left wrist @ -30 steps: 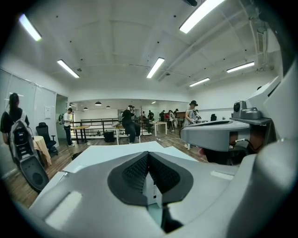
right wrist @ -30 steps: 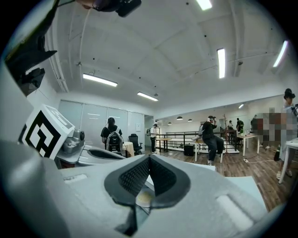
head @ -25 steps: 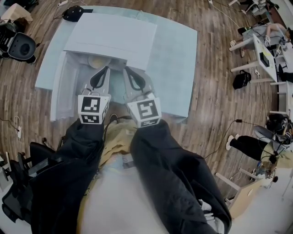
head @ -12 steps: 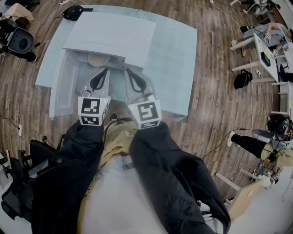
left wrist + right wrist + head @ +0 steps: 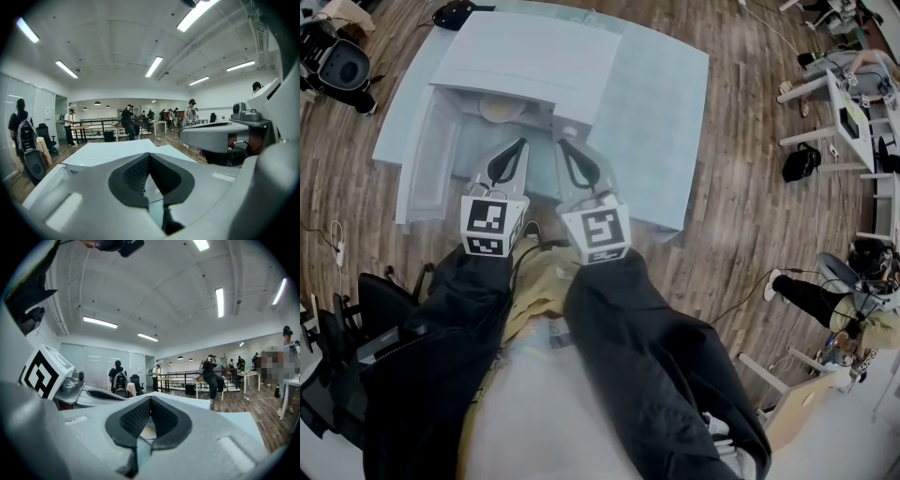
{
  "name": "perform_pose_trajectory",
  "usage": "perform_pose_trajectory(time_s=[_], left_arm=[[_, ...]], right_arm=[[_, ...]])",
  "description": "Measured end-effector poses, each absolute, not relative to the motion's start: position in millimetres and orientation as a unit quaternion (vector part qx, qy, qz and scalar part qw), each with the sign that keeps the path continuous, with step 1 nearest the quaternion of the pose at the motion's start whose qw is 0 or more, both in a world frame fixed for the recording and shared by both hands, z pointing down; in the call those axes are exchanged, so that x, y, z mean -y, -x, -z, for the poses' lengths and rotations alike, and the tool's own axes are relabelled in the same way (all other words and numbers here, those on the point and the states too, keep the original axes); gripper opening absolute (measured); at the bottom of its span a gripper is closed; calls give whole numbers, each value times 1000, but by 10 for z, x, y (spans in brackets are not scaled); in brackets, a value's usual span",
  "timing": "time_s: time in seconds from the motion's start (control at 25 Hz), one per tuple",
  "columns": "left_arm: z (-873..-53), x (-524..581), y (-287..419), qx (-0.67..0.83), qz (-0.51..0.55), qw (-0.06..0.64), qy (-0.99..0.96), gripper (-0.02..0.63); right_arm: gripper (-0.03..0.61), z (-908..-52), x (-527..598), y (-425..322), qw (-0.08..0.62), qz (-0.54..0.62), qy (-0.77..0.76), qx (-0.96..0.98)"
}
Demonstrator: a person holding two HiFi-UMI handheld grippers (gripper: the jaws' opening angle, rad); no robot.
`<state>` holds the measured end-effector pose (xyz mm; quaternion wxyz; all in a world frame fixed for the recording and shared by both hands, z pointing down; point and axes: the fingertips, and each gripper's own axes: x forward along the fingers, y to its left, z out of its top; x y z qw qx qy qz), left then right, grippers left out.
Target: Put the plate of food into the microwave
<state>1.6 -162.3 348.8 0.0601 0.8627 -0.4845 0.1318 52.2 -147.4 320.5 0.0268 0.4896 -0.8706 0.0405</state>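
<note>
Since a second before, both grippers had drawn back from the microwave. Its open front sat higher in the head view, and the gap between the jaw tips and the plate had grown. The plate had stayed put inside the cavity, just under the front edge of the top, with something pale and yellowish on it. Neither gripper touched it.

The left gripper hung in front of the opening, apart from the plate. Its jaws were pressed together at the tips and held nothing. The right gripper hung just beside it, at about the same reach, with its jaws likewise squeezed together and empty. In the right gripper view the plate showed through the loop below the closed tips, ahead of them and clear of the pads.

The door stood swung open to the left of the cavity. The microwave sat on a pale table, and both grippers were over the table's near part. Dark sleeves ran back from the grippers toward the camera. The wood floor lay around the table. A black chair stood off its far left corner, and people stood and sat at desks farther back in the room.
</note>
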Motion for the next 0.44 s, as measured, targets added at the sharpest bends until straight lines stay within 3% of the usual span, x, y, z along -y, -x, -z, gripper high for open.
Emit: perform_pose_trajectory(time_s=[0.44], left_arm=[[-3525,1402,-394,460,-138,51,-876,-3]], right_arm=[[-8,-3258,1258,-793,31,-39,-501,864]])
